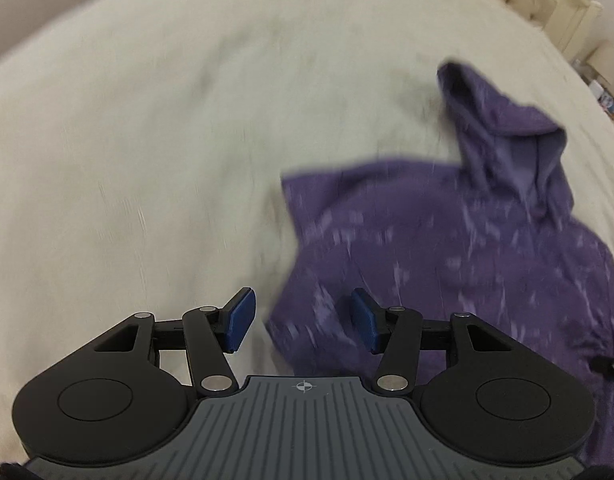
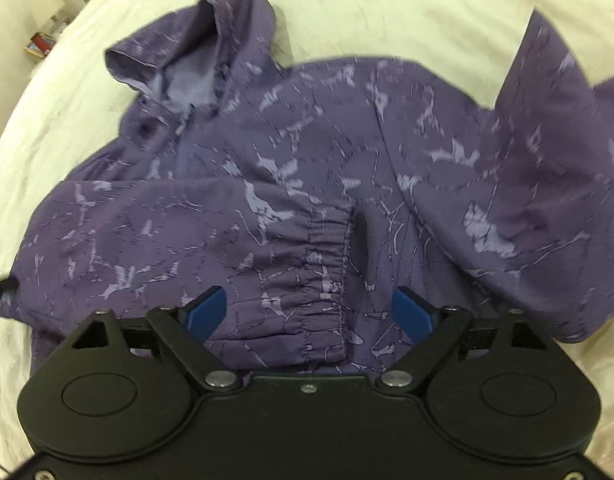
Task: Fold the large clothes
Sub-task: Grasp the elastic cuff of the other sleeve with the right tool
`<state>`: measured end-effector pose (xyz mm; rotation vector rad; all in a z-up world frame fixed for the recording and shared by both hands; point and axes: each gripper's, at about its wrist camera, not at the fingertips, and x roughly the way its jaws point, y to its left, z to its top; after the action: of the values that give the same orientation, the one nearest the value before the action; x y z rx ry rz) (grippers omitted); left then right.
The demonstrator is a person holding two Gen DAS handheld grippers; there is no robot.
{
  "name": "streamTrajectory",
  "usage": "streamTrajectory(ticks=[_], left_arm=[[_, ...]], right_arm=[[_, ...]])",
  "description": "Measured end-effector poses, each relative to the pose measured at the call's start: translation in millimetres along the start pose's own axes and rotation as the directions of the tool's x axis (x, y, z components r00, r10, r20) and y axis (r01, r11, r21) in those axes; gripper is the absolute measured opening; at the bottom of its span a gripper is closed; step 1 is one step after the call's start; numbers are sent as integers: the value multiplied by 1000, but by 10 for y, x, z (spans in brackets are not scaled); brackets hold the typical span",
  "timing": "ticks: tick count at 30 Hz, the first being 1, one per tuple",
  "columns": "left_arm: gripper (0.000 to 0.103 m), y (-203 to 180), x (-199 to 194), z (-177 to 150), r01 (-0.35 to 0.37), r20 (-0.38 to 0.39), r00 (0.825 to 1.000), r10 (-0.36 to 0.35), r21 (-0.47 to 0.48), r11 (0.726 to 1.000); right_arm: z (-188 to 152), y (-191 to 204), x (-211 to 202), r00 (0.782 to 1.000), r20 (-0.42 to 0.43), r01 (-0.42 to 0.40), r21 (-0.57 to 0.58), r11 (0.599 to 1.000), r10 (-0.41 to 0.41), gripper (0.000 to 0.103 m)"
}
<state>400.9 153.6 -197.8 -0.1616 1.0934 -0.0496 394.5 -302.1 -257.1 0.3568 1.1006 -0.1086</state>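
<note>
Two hand-held grippers, left [image 1: 303,318] and right [image 2: 309,310], hover open and empty over soft, light purple jacket [image 2: 307,152] on bed [image 1: 147,140]; grab elastic cuff [image 2: 327,248]

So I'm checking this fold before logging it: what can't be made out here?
- Jacket hem: right wrist view, hidden behind the right claw.
- Jacket's right side: left wrist view, cut off by the frame edge.
- Bed surface: left wrist view, smeared by motion blur.
- Items beside the bed: too small.
</note>
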Motion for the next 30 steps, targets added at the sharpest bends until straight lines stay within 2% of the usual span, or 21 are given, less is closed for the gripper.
streamTrajectory(ticks=[2, 4, 7, 9, 11, 13, 15, 20, 23, 26, 28, 30], left_arm=[[52, 8, 60, -117, 26, -40, 999, -26, 5, 1000], [52, -68, 110, -238, 53, -71, 996, -51, 32, 998], [52, -181, 123, -399, 57, -101, 994, -48, 88, 994], [52, -240, 105, -473, 48, -96, 995, -37, 117, 992], [52, -250, 33, -511, 49, -83, 996, -39, 122, 991], [52, -232, -83, -522, 52, -54, 997, -46, 113, 992], [52, -188, -246, -498, 55, 3, 998, -55, 92, 994], [54, -38, -451, -283, 45, 134, 990, -46, 10, 999], [56, 38, -392, -89, 49, 165, 986, -38, -66, 997], [56, 8, -241, 33, 43, 155, 987, -31, -78, 996], [56, -56, -81, 40, 30, 102, 994, -24, -54, 998], [56, -61, 67, -71, 19, 16, 1000, -18, -35, 999]], right_arm=[[7, 2, 66, 1000, -19, 2, 9, 1000, -2, 72], [27, 37, 93, 1000, -28, 5, -7, 1000, -6, 50], [87, 106, 47, 999, -21, 27, -53, 998, -28, 31], [158, 129, -82, 1000, 5, -23, -83, 996, 24, 25], [237, 188, -306, 997, 63, -37, -155, 987, 47, 22], [291, 246, -516, 991, 130, 9, -238, 971, 22, 22], [329, 252, -592, 987, 163, 53, -274, 960, -8, 22], [358, 162, -341, 987, 120, 138, -289, 948, -107, 22], [262, 195, -147, 982, 93, 184, -323, 928, -162, 22], [162, 181, -30, 979, 69, 205, -341, 917, -193, 22], [112, 187, -4, 976, 62, 215, -348, 913, -206, 23], [90, 194, 18, 975, 58, 223, -349, 910, -217, 23]])
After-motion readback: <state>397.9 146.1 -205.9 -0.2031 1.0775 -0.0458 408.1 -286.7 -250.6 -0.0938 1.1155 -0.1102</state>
